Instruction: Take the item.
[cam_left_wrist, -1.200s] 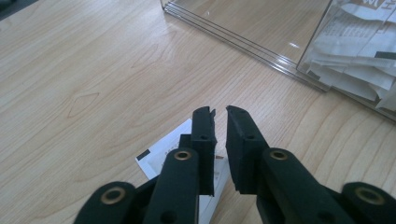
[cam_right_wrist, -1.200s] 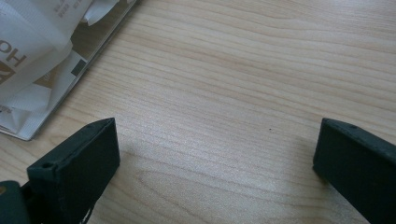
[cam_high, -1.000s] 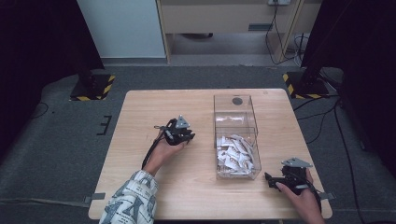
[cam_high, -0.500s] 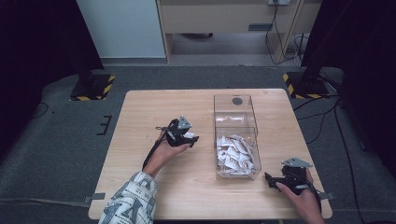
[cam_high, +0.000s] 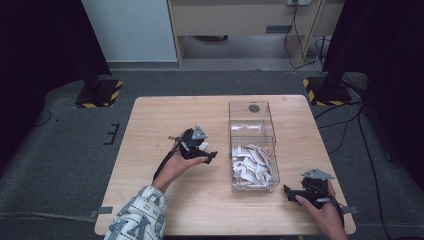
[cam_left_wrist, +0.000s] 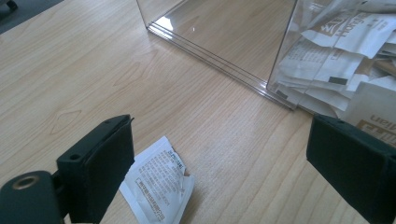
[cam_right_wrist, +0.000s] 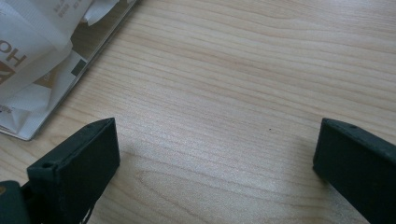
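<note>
A clear plastic box (cam_high: 231, 150) stands right of the table's middle. Its near compartment holds several white paper packets (cam_high: 252, 162); the far one is bare. My left gripper (cam_high: 212, 156) hovers just left of the box, jaws pointing toward it. In the left gripper view, my left gripper (cam_left_wrist: 219, 135) is open and its jaws have just been opening. One white printed packet (cam_left_wrist: 159, 184) lies flat on the wood beside the left jaw, with no pad pressing on it. My right gripper (cam_high: 289, 191) rests near the front right corner, open over bare wood (cam_right_wrist: 215, 135).
The box's wall (cam_left_wrist: 224, 42) and its packets (cam_left_wrist: 341, 56) sit close ahead of the left jaws. Packets (cam_right_wrist: 32, 56) behind the box wall lie at the upper left in the right gripper view. The wooden table (cam_high: 165, 115) stands on grey carpet.
My left hand has shifted slightly toward the box and the table's front. The right hand has not moved.
</note>
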